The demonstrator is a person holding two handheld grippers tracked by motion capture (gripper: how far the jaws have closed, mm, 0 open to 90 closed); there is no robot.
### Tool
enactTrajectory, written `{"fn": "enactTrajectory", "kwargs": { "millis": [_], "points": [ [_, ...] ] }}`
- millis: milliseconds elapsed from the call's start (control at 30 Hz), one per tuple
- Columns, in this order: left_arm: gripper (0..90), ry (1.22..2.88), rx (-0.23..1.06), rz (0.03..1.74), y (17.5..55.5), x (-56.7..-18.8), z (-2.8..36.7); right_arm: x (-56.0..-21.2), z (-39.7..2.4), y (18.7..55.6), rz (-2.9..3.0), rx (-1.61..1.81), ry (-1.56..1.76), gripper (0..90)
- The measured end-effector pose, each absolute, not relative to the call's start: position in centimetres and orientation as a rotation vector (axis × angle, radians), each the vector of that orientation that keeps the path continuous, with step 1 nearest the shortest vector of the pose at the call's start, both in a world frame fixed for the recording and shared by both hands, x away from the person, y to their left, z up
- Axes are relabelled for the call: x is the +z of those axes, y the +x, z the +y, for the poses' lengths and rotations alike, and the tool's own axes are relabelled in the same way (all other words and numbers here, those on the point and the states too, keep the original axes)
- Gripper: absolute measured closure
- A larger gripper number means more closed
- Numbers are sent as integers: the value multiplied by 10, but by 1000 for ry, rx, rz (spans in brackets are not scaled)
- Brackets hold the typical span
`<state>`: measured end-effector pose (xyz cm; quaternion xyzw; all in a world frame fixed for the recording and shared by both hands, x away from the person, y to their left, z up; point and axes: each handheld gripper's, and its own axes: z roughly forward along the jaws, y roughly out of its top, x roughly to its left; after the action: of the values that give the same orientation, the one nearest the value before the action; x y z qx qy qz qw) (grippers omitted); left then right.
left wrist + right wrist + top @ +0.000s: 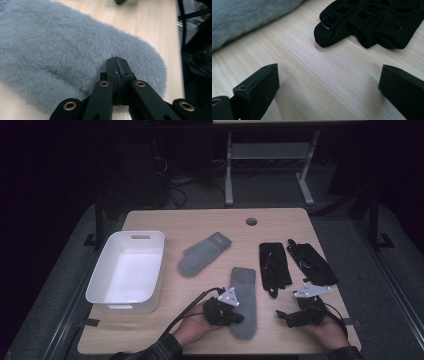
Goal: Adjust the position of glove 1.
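1. High view, nearest edge first: the left gripper (pixel 239 318) sits on the lower end of a grey mitten (pixel 243 302), whose long axis runs away from the person, up the tabletop (pixel 280 220). In the left gripper view the jaws are pressed together, with the mitten's fur (pixel 62 55) around the tips. Whether any fur is pinched between them, I can't tell.
2. The right gripper (pixel 280 315) rests low on the bare wood, right of that mitten and well apart from it. Its jaws stand wide and hold nothing. In the right gripper view a black glove (pixel 372 22) lies just ahead of them.
3. My guess is that the mitten is the thing being handled. The left hand is plainly nearer to it.
4. Farther off lie two black gloves (pixel 274 265) side by side. The right one (pixel 311 262) has a small pale mark, too small to read.
5. A second grey mitten (pixel 202 254) lies at mid-table with a small tag by its cuff, which is unreadable.
6. A white bin (pixel 100 285) stands at the left.
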<state>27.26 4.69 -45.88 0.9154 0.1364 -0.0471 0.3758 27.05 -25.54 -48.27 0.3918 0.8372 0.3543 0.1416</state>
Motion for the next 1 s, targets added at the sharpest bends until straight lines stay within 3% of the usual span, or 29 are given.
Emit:
{"fn": "enactTrajectory", "kwargs": {
  "millis": [200,467,733,1000],
  "points": [
    [892,2341,-64,337,279,-445,46,-483,-255,270,2417,1022,1132,29],
    [892,2320,33,365,338,-424,27,-483,-255,270,2416,1023,1132,29],
    [892,2357,39,354,379,-428,-9,-483,-256,271,2417,1026,1134,29],
    [893,2421,58,344,392,-439,-28,-483,-256,270,2418,1025,1130,29]
  ]
}}
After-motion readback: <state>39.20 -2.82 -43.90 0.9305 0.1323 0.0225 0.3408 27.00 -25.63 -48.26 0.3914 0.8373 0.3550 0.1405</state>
